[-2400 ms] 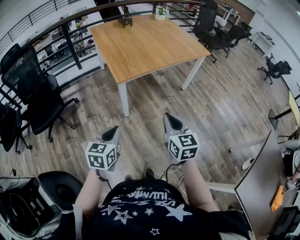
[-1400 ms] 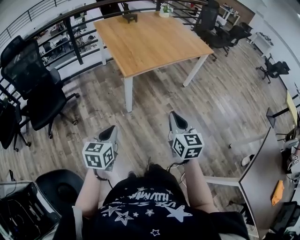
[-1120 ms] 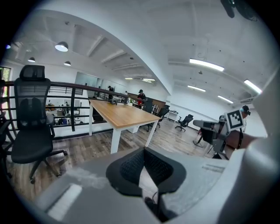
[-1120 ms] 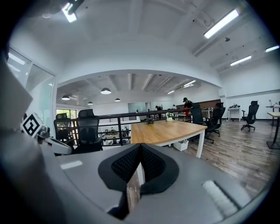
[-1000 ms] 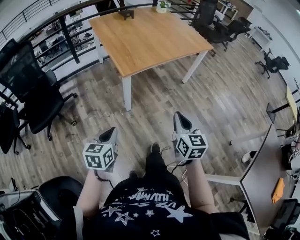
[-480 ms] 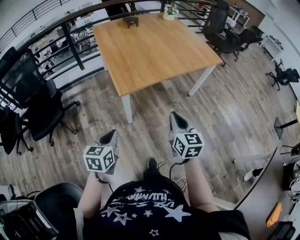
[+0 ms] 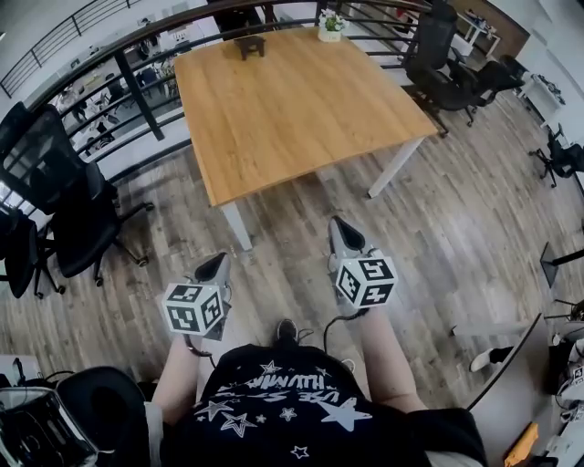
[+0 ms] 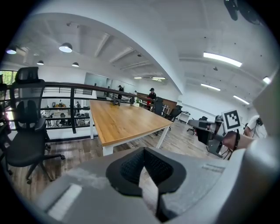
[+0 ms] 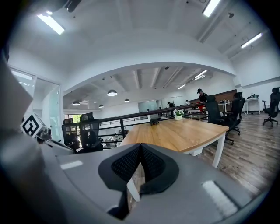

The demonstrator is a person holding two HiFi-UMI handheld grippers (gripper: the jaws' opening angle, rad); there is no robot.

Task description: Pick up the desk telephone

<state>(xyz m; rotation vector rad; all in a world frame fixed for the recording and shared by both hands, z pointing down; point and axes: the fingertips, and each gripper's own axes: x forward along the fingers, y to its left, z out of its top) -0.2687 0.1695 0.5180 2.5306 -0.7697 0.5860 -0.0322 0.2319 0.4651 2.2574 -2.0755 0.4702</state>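
Observation:
The desk telephone point(image 7: 250, 46) is a small dark set at the far edge of a wooden table point(image 7: 292, 100). It also shows small and distant as the telephone point(image 8: 115, 102) in the left gripper view and the telephone point(image 9: 154, 122) in the right gripper view. My left gripper point(image 7: 216, 264) and right gripper point(image 7: 339, 228) are held side by side over the wood floor, short of the table's near corner. Both point toward the table. The left gripper point(image 8: 142, 162) and right gripper point(image 9: 139, 159) are shut, with nothing between their pads.
A small potted plant point(image 7: 329, 25) stands near the telephone. A black railing point(image 7: 137, 87) runs behind the table. Black office chairs point(image 7: 64, 196) stand at the left, and more chairs point(image 7: 447, 64) at the far right. The table's white leg point(image 7: 235, 228) is just ahead.
The table has come closer and lower in the head view as the person walks toward it. Both grippers keep the same shut, side-by-side stance.

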